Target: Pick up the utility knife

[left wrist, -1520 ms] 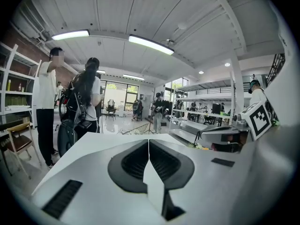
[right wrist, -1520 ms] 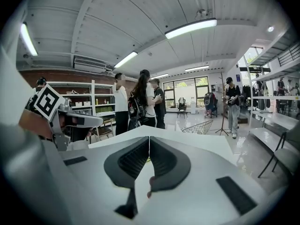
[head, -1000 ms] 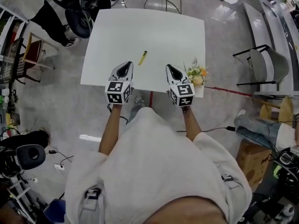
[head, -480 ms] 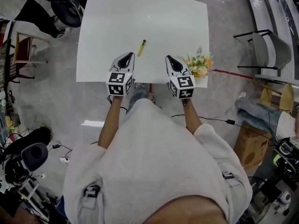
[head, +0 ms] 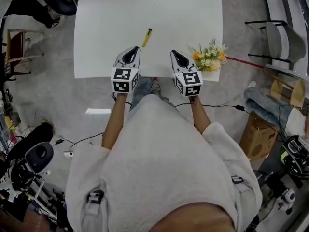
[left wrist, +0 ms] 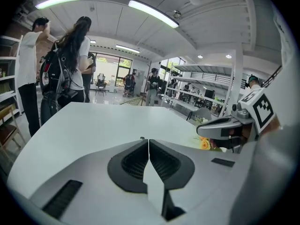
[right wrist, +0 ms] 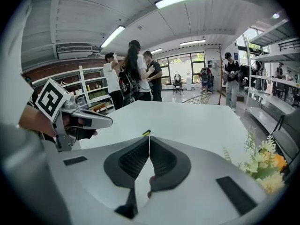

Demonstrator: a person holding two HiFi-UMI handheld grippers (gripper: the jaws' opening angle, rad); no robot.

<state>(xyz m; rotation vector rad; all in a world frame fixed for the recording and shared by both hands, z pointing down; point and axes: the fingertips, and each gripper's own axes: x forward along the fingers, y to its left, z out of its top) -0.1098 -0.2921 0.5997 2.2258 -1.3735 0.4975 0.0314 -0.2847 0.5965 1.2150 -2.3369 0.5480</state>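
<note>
**Object position.** The slim yellow utility knife with a dark tip [head: 147, 37] lies flat on the white rectangular table [head: 169, 8], its long axis set diagonally. It is in the near half of the table, clear of every edge. Nothing touches it.

**Relation to the grippers.** The knife lies beyond both grippers and between their lines of approach. It is nearer the left gripper [head: 133, 52], a little ahead of that gripper's tip and off to its right. The right gripper [head: 176, 54] stands further from it, with the knife ahead and to its left. In the right gripper view one end of the knife shows just above the jaw tips. Both grippers are over the near edge of the table, apart from the knife.

**Gripper state.** The left gripper's jaws are pressed together with nothing between them. The right gripper's jaws also meet at the tips and hold nothing.

**Hazards (assessment).**
- Jaws not opened before the approach: closed tips would probably shove the knife across the smooth tabletop instead of straddling it.
- Low, thin body: jaws brought down too high may close over it; brought down too hard, they may strike the table.
- Diagonal lie: jaws not turned across the knife's narrow width may pinch one end, so that it pivots or slips out.
- The small bunch of orange and yellow flowers with green leaves [head: 210, 59] sits just beside the right gripper. A sideways sweep to the right could knock it.
</note>
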